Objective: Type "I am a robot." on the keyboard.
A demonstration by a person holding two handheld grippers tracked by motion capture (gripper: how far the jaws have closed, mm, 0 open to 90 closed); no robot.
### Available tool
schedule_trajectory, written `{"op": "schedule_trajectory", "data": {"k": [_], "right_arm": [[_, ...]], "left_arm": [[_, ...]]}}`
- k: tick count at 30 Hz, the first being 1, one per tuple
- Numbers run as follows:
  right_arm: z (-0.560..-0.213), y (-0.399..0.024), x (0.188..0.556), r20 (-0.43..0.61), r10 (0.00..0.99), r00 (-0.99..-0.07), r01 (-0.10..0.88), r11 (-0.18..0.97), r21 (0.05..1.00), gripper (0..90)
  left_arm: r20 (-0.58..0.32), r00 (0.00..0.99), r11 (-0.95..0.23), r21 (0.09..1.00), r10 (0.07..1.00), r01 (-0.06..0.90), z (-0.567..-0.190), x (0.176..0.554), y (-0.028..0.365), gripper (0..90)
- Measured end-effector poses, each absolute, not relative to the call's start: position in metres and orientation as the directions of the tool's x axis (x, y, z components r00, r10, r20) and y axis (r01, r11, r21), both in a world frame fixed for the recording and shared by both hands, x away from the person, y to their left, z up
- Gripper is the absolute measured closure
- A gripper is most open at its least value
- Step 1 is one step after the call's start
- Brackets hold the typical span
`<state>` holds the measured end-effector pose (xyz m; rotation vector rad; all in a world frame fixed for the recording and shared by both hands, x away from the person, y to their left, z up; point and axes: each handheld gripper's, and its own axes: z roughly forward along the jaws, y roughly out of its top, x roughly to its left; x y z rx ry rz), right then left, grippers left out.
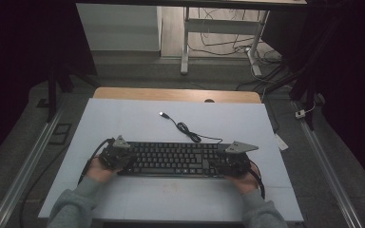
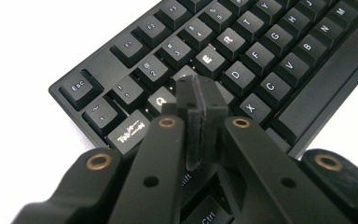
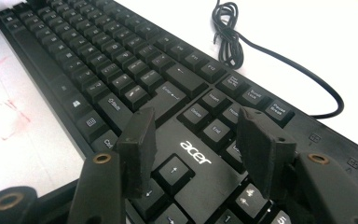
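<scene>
The keyboard [image 1: 173,159] lies across the near middle of the tabletop [image 1: 123,118]. Its cable [image 1: 187,129] runs behind it toward the far edge. The left tongs [image 1: 115,156] sit over its left end, the right tongs [image 1: 232,162] over its right end.

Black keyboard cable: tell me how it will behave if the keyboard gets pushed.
The thin black keyboard cable is probably floppy; it lies loosely coiled. It would likely trail the black plastic keyboard, and its free plug end should slide easily on the smooth white tabletop.
</scene>
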<state>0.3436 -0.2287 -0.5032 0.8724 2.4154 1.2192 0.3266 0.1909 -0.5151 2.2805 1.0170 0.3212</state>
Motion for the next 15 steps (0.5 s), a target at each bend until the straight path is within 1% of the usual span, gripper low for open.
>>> {"op": "schedule_trajectory", "data": {"k": [8,15], "right_arm": [[-0.5043,-0.2273,0.3435,0.006,0.634,-0.774,0.384,0.462,0.799,48.0],[-0.5034,-0.2279,0.3432,0.001,0.637,-0.771,0.381,0.461,0.801,47.9]], "left_arm": [[-0.009,0.672,-0.522,0.622,0.741,0.584,-0.5183,0.3265,0.1886,89.1],[-0.023,0.667,-0.486,0.667,0.745,0.565,-0.5098,0.3228,0.1935,88.8]]}}
